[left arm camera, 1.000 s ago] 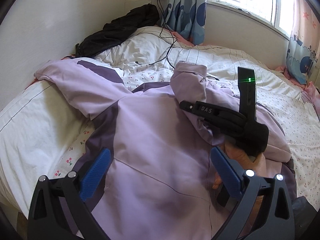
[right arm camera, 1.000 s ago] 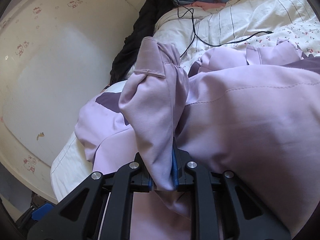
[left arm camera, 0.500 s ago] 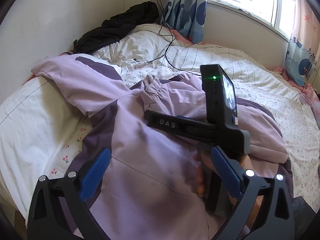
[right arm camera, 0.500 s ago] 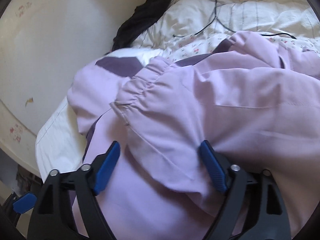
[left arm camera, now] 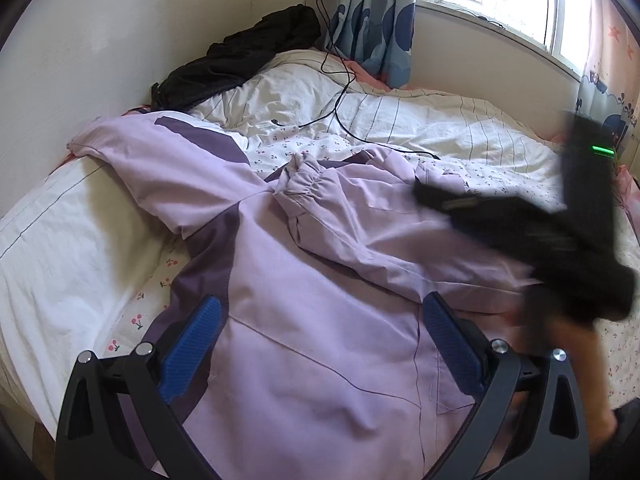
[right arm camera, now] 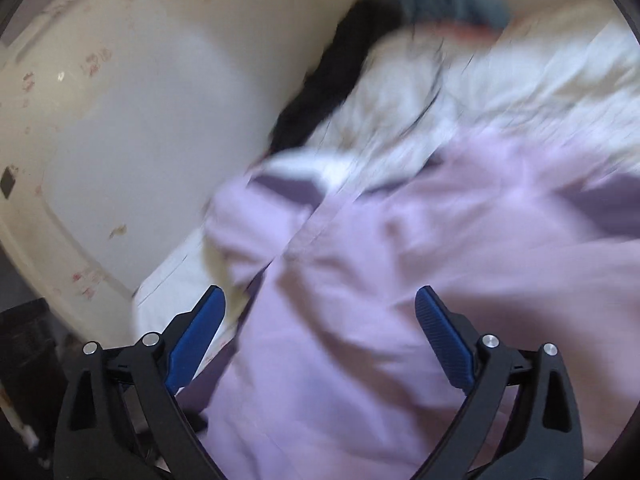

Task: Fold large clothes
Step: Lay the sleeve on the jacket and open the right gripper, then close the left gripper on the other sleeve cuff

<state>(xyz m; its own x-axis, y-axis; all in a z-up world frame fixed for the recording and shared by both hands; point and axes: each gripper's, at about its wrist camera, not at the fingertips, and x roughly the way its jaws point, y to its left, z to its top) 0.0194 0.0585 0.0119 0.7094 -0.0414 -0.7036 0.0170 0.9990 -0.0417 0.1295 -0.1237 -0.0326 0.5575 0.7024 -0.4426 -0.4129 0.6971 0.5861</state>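
A large lilac jacket [left arm camera: 320,304] with dark purple panels lies spread on the bed. One sleeve [left arm camera: 312,196] lies folded across its body, cuff toward the middle. The other sleeve [left arm camera: 152,152] stretches to the far left. My left gripper [left arm camera: 320,332] is open and empty, hovering over the jacket's lower body. My right gripper [right arm camera: 320,320] is open and empty above the jacket [right arm camera: 400,300]; that view is blurred. In the left wrist view the right gripper's body [left arm camera: 540,224] shows blurred at the right, above the jacket.
The bed has white bedding [left arm camera: 420,120] with small cherry prints. A black garment [left arm camera: 240,56] lies at the far corner by the wall. A black cable [left arm camera: 340,100] runs from a wall socket across the bedding. Curtains [left arm camera: 376,12] and a window are behind.
My right gripper opened and let go of the sleeve, which now lies across the jacket. It has pulled back to the right. My left gripper has stayed open in place.
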